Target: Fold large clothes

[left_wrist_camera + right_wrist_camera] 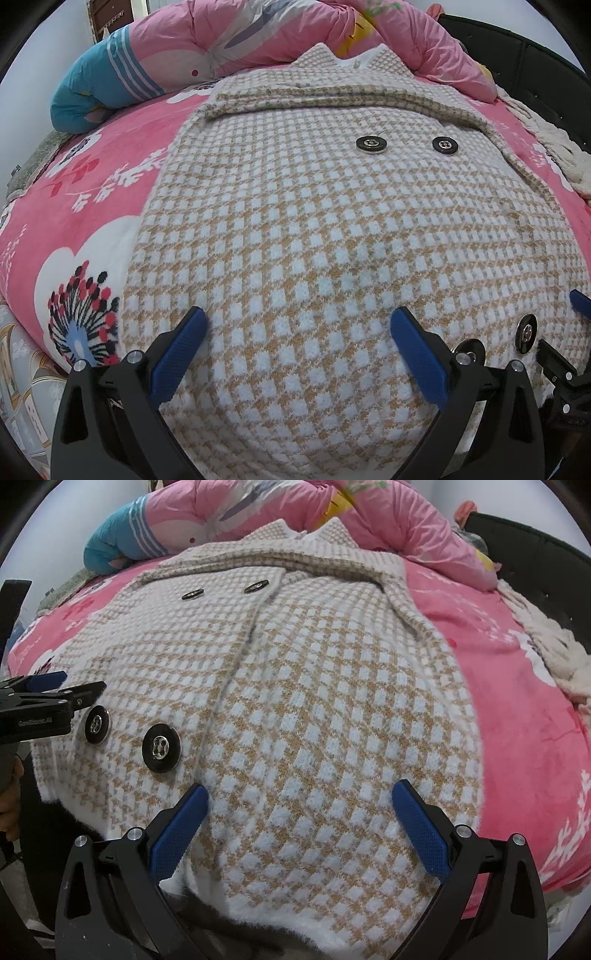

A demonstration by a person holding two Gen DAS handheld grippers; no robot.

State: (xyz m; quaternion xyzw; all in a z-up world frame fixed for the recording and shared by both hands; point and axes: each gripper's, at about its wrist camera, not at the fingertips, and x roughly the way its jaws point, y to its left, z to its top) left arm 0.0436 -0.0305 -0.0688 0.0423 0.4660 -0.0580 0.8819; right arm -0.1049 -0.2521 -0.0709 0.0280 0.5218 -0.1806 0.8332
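Observation:
A large tan-and-white checked knit coat [314, 221] with black metal buttons [370, 143] lies front up on a pink bed, collar at the far end, both sleeves folded across the chest. It also fills the right wrist view [314, 709]. My left gripper [299, 325] is open and empty, its blue pads over the coat's near hem on the left half. My right gripper [300, 797] is open and empty over the near hem on the right half. The right gripper's tip shows at the left wrist view's right edge [580, 302], and the left gripper shows at the right wrist view's left edge [48, 690].
A pink floral blanket [92, 206] covers the bed. A rolled pink and blue quilt [207, 51] lies along the far side behind the collar. A white fluffy cloth [546, 653] lies at the far right. A dark headboard [535, 550] stands at the right.

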